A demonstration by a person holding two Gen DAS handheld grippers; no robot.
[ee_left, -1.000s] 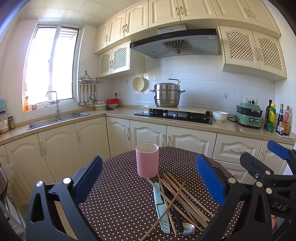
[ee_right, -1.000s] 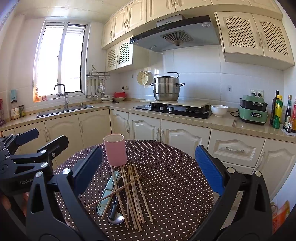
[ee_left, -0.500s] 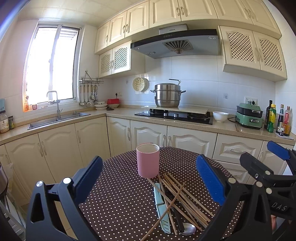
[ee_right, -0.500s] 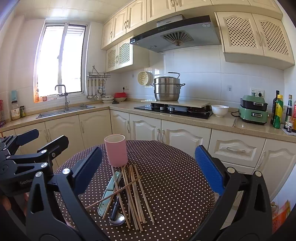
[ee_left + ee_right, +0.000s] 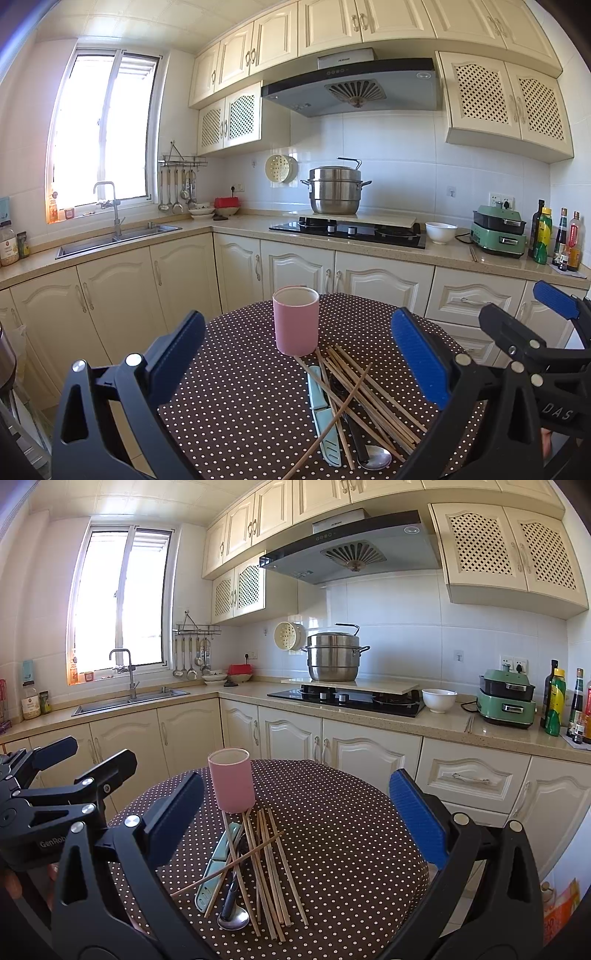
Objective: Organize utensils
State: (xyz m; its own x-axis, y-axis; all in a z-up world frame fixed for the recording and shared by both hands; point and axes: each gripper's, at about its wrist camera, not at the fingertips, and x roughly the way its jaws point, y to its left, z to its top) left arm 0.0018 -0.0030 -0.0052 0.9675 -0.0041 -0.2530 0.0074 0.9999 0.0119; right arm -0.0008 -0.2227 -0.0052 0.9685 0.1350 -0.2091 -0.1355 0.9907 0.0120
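Chopsticks [image 5: 271,867], knife [image 5: 214,867] and spoon [image 5: 232,917] lie loose near the table's [image 5: 351,830] front edge; both grippers [image 5: 299,354] [image 5: 295,812] gape empty; first pick next, into the cup [image 5: 232,781].

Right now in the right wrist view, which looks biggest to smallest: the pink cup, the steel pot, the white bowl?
1. Pink cylindrical cup, though it stands nearest the camera, so its true size is unsure.
2. Stainless steel stacked pot on the stove, only a little smaller in the picture.
3. White ceramic bowl on the counter.
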